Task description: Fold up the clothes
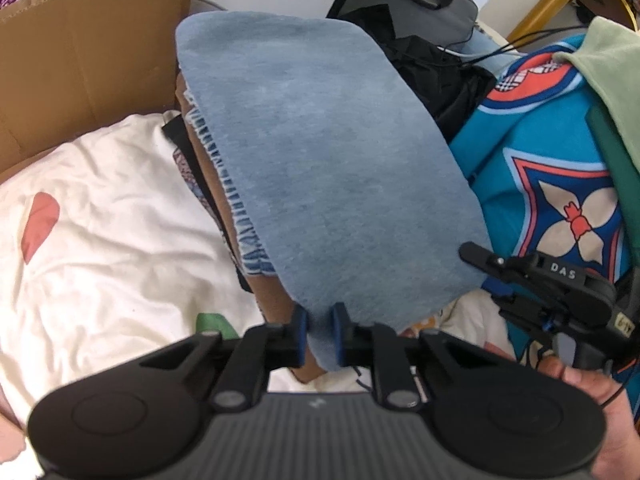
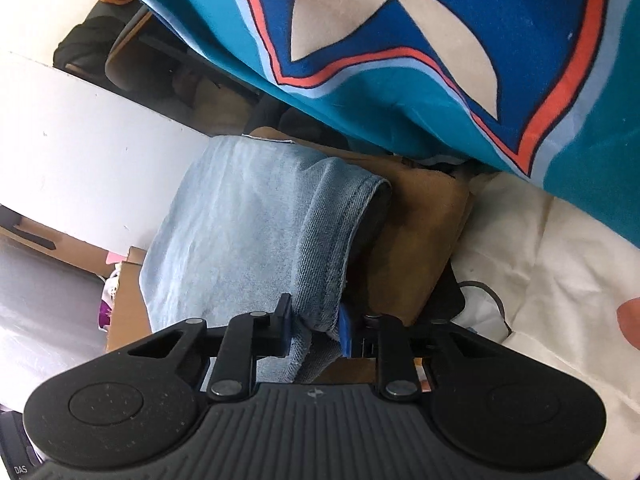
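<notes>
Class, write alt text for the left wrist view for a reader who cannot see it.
The left gripper pinches the near edge of a folded light-blue denim garment lying on a brown garment. The right gripper grips its right corner, over a white sheet beside a teal patterned cloth.

Before me: cardboard box (image 1: pixel 80 40) upper left, grey laptop bag (image 1: pixel 424 4) behind, black cables (image 1: pixel 520 46) beside it, yellow table leg (image 1: pixel 548 0).

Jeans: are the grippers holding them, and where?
Yes. Both hold the folded jeans: left gripper pinches the near edge, right gripper pinches the hemmed end.
</notes>
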A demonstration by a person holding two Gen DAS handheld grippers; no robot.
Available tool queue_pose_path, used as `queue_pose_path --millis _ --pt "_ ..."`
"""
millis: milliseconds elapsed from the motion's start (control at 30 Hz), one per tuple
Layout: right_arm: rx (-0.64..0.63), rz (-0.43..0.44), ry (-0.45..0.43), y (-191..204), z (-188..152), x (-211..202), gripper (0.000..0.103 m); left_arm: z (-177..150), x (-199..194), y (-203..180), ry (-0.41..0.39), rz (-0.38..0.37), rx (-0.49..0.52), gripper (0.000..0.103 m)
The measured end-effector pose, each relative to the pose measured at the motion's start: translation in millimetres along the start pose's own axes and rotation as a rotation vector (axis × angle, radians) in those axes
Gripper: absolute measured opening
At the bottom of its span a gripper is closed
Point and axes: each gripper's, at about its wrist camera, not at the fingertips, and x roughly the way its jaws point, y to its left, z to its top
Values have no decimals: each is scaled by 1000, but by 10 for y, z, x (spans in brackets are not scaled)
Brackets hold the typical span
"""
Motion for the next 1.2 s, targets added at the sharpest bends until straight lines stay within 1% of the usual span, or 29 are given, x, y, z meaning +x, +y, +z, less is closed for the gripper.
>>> queue_pose_path --millis 67,133,167,267,300,367,400,467,533,567,600,667,733,800,833,867,933,967,1000,1067,1200 --pt "11 -20 9 25 15 2 23 -3 1 -4 17 13 -3 12" --pt "-5 -53 14 96 20 -37 23 -9 0 -2 40 29 -9 10" --pt "-13 -69 16 132 22 -57 25 -12 -10 2 54 42 -14 8" --pt "-53 -131 26 282 36 -102 29 12 -133 -9 65 106 -31 8" --pt "-77 -157 36 349 30 -120 29 39 -179 -19 69 116 -36 8" --pt "-126 -201 63 488 35 -150 29 105 -300 -51 66 126 -37 9" --pt "-131 -205 75 538 50 -160 30 125 -367 -61 65 137 -35 9" --pt "-143 -215 96 647 83 -223 31 166 -500 -79 63 158 -31 13" --pt "-162 -224 105 786 143 -279 35 210 -650 -83 59 184 -35 15" --pt "-176 -227 106 834 153 -325 49 238 -731 -86 55 199 -36 20" --pt "-183 -215 112 905 167 -370 57 270 -817 -85 47 214 -39 24" --pt "-208 -201 122 1079 200 -448 59 332 -1032 -70 22 248 -50 43" --pt "-243 -196 130 1283 238 -516 63 391 -1259 -55 -1 284 -60 51" --pt "-255 -184 143 1449 284 -584 71 450 -1488 -38 -17 315 -71 58" --pt "-261 -178 150 1532 307 -619 74 476 -1600 -32 -25 328 -77 63" --pt "-265 -174 162 1621 328 -654 78 493 -1715 -28 -31 341 -84 68" --pt "-264 -157 177 1773 361 -762 83 512 -1972 -5 -38 356 -104 72" --pt "-267 -152 180 1849 372 -802 87 518 -2084 -1 -39 359 -112 72" --pt "-274 -166 188 1928 379 -833 89 524 -2206 6 -43 370 -118 73" --pt "-282 -180 210 2083 398 -897 90 533 -2447 22 -52 389 -133 77" --pt "-319 -150 253 2398 425 -1030 91 512 -2907 70 -82 409 -173 80"
